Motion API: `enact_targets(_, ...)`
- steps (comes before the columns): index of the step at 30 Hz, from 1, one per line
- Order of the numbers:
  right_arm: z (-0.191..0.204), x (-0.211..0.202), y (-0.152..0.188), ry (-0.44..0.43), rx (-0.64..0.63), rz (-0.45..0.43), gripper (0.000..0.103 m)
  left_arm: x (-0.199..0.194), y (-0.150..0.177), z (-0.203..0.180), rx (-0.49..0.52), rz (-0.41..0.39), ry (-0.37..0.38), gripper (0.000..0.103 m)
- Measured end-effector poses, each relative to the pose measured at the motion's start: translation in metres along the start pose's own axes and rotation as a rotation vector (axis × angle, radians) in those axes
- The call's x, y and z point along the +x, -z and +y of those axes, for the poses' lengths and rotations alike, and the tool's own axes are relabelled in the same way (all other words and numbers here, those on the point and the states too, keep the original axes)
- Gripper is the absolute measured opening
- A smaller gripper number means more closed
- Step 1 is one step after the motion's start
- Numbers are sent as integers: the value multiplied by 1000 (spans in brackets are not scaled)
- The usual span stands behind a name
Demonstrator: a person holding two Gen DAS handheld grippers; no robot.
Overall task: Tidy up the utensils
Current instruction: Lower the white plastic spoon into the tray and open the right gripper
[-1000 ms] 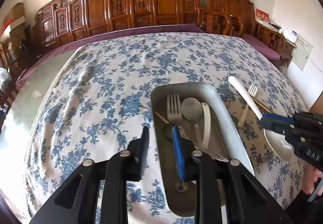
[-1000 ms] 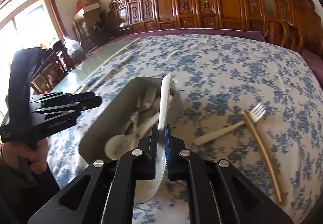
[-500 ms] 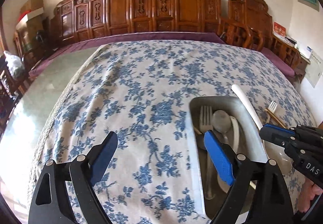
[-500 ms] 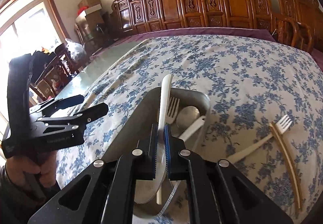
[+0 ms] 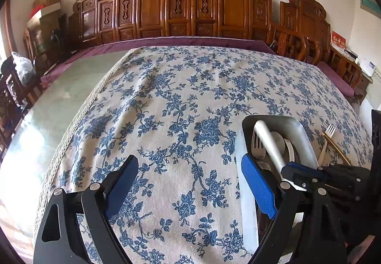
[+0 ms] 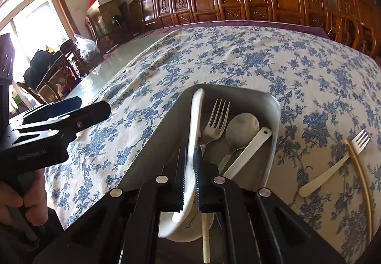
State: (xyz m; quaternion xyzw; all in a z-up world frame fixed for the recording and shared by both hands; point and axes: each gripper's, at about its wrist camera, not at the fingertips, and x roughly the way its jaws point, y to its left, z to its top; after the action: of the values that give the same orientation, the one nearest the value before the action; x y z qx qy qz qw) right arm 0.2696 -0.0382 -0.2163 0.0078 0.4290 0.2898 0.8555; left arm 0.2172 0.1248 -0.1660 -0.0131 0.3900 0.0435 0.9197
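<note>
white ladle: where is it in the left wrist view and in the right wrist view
Left wrist view: the white ladle is at lower right, its handle slanting up over the metal tray, held by the right gripper.
Right wrist view: bottom centre, clamped between the blue pads, handle pointing away over the tray.
Shared landmark: the steel fork in the tray beside it.

The right gripper [image 6: 190,164] has carried the white spoon [image 6: 194,126] over the metal tray [image 6: 273,107]; the left gripper [image 5: 188,183] has opened wide, moving off the tray.

Both wrist views look forward across the table; the right sits close above the tray [image 6: 273,107], which both share.
</note>
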Motion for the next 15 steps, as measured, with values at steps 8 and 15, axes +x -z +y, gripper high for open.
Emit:
enact_targets(8,-10,-14,3,-6,-4,-33,9,0,1,-10,18,-3,13,85)
enact_targets(15,-37,-65,1,51,-39,-104,9,-6,0,-29,40,-12,60,85)
